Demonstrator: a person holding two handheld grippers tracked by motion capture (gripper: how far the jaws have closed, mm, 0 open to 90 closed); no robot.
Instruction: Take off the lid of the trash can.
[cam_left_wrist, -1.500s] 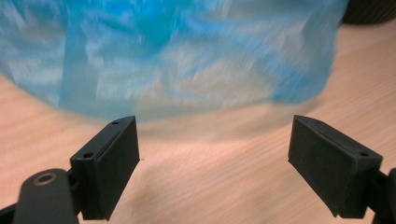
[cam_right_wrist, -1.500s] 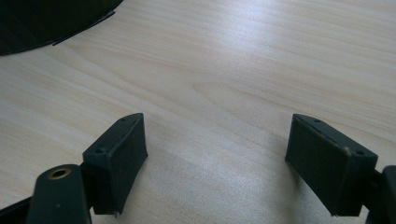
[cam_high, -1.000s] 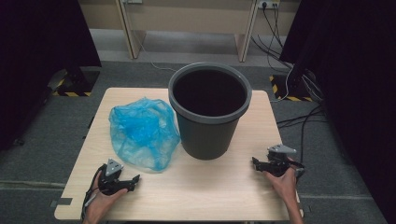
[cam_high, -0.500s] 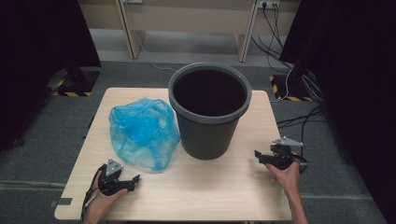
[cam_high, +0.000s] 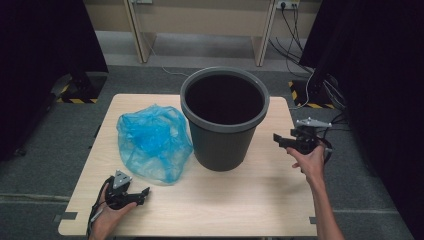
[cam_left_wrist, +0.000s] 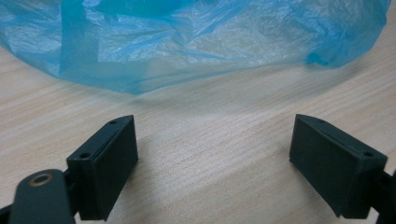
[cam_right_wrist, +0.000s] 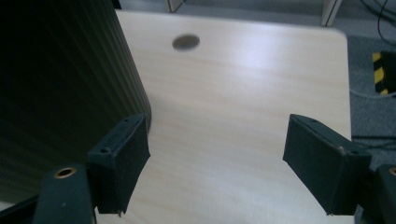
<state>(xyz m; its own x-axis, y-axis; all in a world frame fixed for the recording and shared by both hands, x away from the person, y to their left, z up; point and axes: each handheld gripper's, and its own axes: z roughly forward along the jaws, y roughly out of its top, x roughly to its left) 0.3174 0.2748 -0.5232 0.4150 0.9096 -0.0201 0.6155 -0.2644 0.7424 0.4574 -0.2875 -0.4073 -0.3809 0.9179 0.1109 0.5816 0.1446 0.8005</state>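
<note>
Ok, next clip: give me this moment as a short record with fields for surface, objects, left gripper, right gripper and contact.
surface: light wooden table
objects: dark grey round plastic bin, upright and open-topped, mid-table; crumpled translucent blue plastic bag lying to its left, against its wall or nearly so
left gripper: jaws open, low over the table's near left part, pointed at the bag's near edge, nothing between them
right gripper: jaws open, held up off the table to the right of the bin, nothing between them
contact: neither gripper grips anything
</note>
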